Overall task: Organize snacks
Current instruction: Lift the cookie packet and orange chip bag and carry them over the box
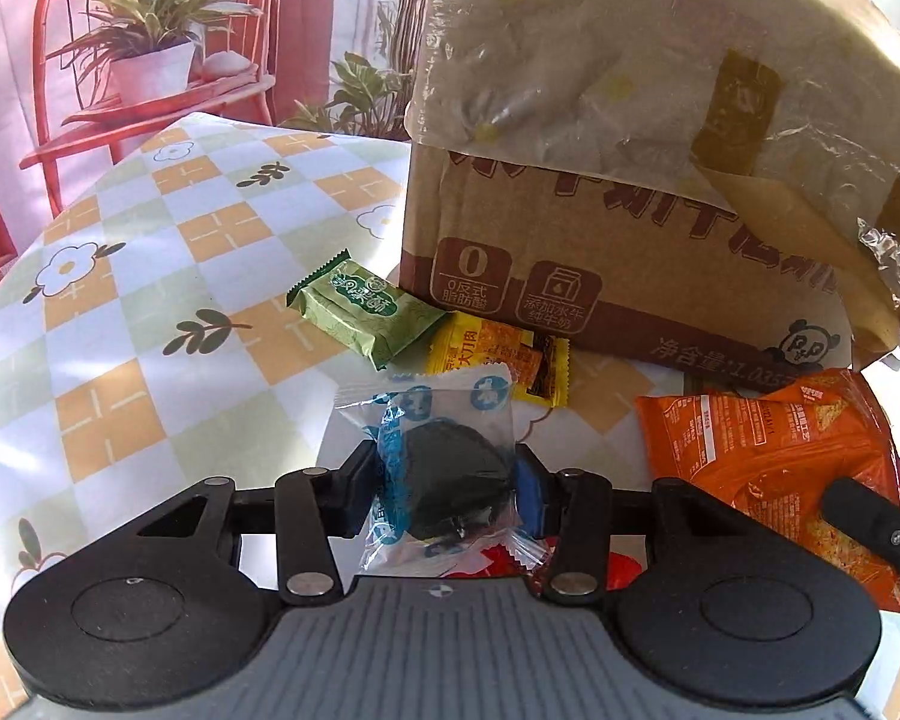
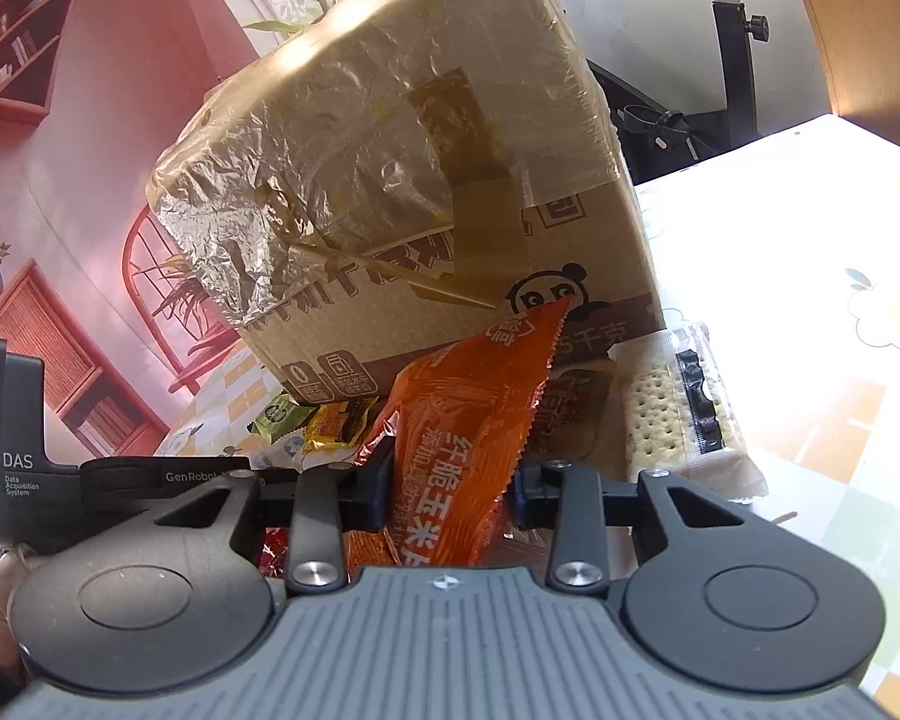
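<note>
My left gripper is shut on a clear-and-blue wrapped dark round cookie, held just above the checked tablecloth. My right gripper is shut on an orange corn-snack bag, which stands upright between the pads; the same bag shows at the right of the left wrist view. A green packet and a yellow packet lie in front of a tall cardboard box with its flap and plastic film hanging over.
The cardboard box fills the middle of the right wrist view. A cracker pack lies to its right. A red wrapper sits under the left gripper. A red plant stand is beyond the table's far edge.
</note>
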`<action>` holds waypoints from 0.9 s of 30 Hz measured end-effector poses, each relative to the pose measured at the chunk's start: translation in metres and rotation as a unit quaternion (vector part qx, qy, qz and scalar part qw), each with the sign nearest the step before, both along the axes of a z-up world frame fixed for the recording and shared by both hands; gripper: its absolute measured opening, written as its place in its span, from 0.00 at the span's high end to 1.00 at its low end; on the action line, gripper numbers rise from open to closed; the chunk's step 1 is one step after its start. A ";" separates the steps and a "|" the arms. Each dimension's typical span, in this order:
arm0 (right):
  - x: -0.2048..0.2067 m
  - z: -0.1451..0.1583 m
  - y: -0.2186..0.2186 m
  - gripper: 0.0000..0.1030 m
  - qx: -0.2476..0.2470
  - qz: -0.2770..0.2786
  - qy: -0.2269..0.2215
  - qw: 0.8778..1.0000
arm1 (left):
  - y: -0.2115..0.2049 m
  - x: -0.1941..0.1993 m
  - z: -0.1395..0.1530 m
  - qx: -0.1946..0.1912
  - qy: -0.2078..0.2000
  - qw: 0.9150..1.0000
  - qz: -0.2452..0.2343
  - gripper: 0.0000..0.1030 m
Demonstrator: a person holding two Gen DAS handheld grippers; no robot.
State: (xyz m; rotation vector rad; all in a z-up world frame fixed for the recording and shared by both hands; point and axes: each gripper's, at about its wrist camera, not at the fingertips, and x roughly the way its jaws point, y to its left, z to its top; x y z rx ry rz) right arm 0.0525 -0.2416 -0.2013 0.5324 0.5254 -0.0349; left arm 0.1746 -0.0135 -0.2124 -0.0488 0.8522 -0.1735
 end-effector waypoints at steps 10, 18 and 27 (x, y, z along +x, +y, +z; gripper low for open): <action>0.000 0.017 0.016 0.64 0.025 0.053 -0.033 0.998 | 0.029 -0.035 0.026 0.010 -0.053 0.998 0.007 0.52; 0.010 0.041 0.040 0.64 0.015 0.112 -0.063 0.992 | 0.052 -0.051 0.054 -0.011 -0.091 0.996 0.019 0.52; 0.016 0.119 0.044 0.64 -0.009 0.128 -0.170 0.977 | 0.048 -0.044 0.115 -0.028 -0.178 0.984 0.007 0.52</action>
